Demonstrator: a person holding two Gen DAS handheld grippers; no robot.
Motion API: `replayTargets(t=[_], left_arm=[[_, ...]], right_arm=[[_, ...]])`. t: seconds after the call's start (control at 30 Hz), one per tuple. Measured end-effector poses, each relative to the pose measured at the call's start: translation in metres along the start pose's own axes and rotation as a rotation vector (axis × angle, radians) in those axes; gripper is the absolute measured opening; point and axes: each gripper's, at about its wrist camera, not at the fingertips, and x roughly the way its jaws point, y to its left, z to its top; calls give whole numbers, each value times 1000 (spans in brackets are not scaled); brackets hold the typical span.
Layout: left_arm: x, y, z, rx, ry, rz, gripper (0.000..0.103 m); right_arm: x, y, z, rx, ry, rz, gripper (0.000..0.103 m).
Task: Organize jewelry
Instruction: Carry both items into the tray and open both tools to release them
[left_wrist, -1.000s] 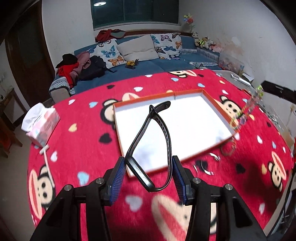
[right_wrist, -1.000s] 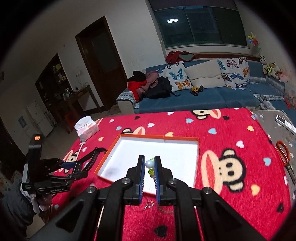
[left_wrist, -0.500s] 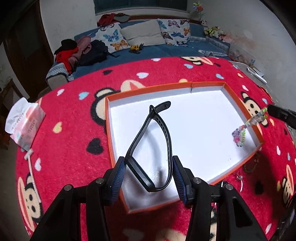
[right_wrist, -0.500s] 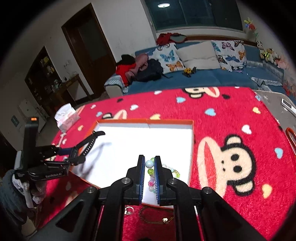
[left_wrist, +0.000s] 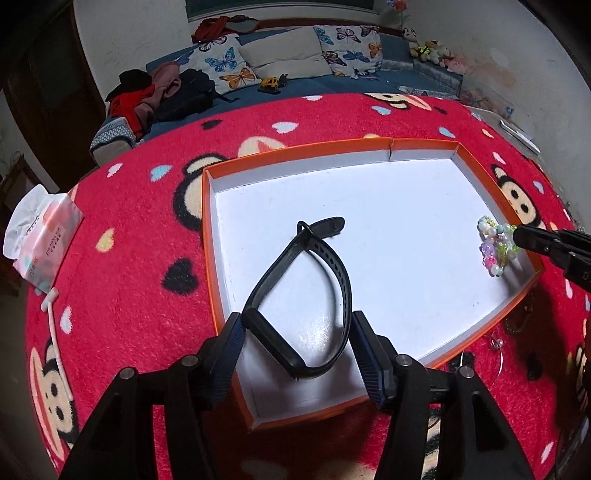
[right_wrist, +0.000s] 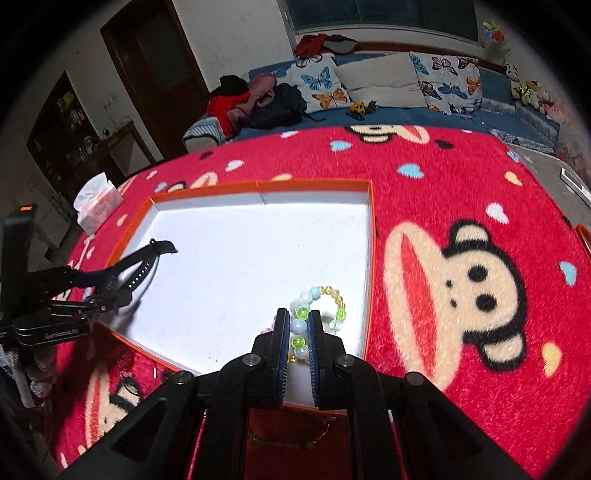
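A white tray with an orange rim (left_wrist: 295, 149) (right_wrist: 314, 183) lies on the red monkey-print cloth. A black wristband (left_wrist: 332, 266) (right_wrist: 144, 264) sits low over the tray's near left part, between the pads of my left gripper (left_wrist: 297, 319) (right_wrist: 96, 291). Those jaws are opening, and the band's sides still touch both pads. My right gripper (right_wrist: 296, 317) (left_wrist: 524, 234) is shut on a bracelet of green, white and yellow beads (right_wrist: 334, 295) (left_wrist: 495, 251). The bracelet's loose end rests on the tray floor near the right wall.
A tissue pack (left_wrist: 37, 247) (right_wrist: 98, 206) and a white cable (left_wrist: 51, 314) lie on the cloth at the left. Thin wire hoops (left_wrist: 495, 343) and a gold chain (right_wrist: 288, 437) lie just outside the tray's near edge. A sofa with cushions stands behind.
Both grippers came down into the tray. The wristband now lies lower over the tray floor and the left jaws stand wider. The bead bracelet sank until its end touched the floor.
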Motion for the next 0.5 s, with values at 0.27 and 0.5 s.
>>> replayTargets(t=[0.27, 0.5], left_arm=[[-3, -4, 0, 23, -6, 11, 68], [-12, -4, 4, 16, -27, 9, 68]], right_arm=[[-1, -1, -1, -4, 11, 3, 12], [-5, 1, -1, -18, 4, -5, 30]])
